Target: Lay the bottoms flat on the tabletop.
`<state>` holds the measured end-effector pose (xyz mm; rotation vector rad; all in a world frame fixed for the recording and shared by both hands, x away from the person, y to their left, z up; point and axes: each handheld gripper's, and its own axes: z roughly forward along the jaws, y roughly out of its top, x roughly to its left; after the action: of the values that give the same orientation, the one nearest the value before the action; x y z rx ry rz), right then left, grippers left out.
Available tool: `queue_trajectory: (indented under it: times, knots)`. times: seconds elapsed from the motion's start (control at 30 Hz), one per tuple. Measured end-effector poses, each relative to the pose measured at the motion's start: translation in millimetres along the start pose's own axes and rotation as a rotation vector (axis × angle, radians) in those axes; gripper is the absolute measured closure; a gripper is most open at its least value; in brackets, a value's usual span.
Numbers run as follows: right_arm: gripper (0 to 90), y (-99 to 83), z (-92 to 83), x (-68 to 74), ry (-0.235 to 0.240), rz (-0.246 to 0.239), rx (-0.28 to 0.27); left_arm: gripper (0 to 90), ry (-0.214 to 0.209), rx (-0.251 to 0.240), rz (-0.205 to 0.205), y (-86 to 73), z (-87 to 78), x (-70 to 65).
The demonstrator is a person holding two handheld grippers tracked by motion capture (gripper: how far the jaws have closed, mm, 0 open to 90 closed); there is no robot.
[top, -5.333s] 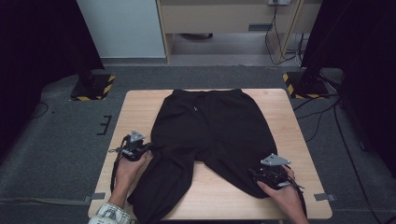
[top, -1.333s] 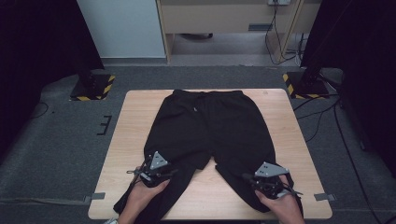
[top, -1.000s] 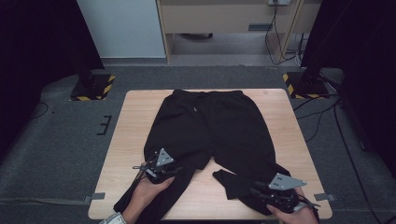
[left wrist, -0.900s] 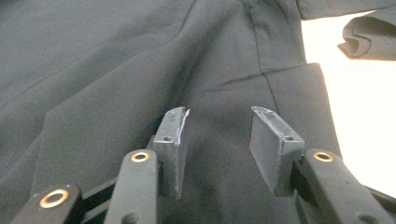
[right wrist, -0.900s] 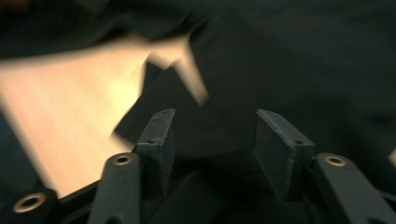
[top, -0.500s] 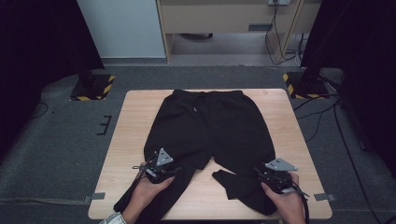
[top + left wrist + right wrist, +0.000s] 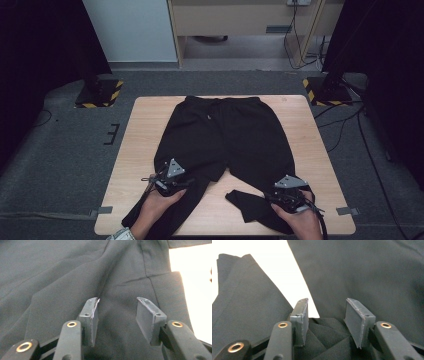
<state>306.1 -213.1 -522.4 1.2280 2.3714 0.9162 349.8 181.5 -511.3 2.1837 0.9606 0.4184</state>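
Black trousers [image 7: 227, 140], one; two claws

Trousers [image 7: 225, 135] plain black, no pattern, w/ a thin pale drawcord at the waist; surface [image 7: 145, 145] light wood w/ faint grain. Both grippers, left [image 7: 169, 180] & right [image 7: 290, 192], black w/ grey top plates, dark grey jaws, brass-coloured rivets. Floor [image 7: 65, 150] dark grey carpet; stand bases [image 7: 97, 92] striped yellow/black.

Black fingers [image 7: 91, 320], brass rivets, grey three-cornered plates, trailing black cables, pale cuff [image 7: 121, 234]
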Motion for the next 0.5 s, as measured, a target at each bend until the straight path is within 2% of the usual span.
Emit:
queue_trajectory:
  times: [0.03, 0.07, 0.13, 0.17, 0.23, 0.27, 0.3, 0.33, 0.43, 0.5]
  knots:
    - [53.4, 0.0, 0.0, 0.0, 0.000, 0.000, 0.000, 51.5, 0.000, 0.000, 0.000, 0.0, 0.0, 0.0]
    - [51.9, -6.7, -9.0, -1.3, 0.016, -0.023, 0.023, 51.3, 0.001, 0.000, -0.002, -0.1, 0.0, 0.3]
    - [52.2, -15.0, -20.0, -3.8, 0.041, -0.037, 0.037, 51.1, 0.002, 0.001, 0.002, 0.0, 0.2, 0.0]
    - [52.2, -15.0, -20.0, -3.8, 0.041, -0.037, 0.037, 51.0, 0.002, 0.001, 0.002, 0.0, 0.2, 0.0]
    - [51.8, -22.0, -30.9, -7.5, 0.051, -0.057, 0.045, 50.9, 0.003, 0.004, 0.006, 0.2, 0.5, -0.9]
    - [50.6, -23.6, -42.2, -14.3, 0.044, -0.036, -0.002, 50.7, 0.004, 0.005, 0.009, 0.7, 1.0, -1.4]
    - [50.6, -23.6, -42.2, -14.3, 0.044, -0.036, -0.002, 50.7, 0.004, 0.005, 0.009, 0.7, 1.0, -1.4]
    - [50.5, -19.6, -50.2, -22.8, 0.037, -0.003, -0.055, 50.6, 0.008, 0.007, 0.011, 0.8, 1.5, -1.6]
    - [51.0, -14.3, -47.6, -32.6, -0.002, 0.005, -0.051, 50.3, 0.011, 0.011, 0.014, 0.4, 1.6, -1.8]
    - [50.6, -13.9, -40.2, -34.7, 0.007, 0.026, -0.055, 50.3, 0.011, 0.011, 0.016, 0.4, 1.4, -1.6]
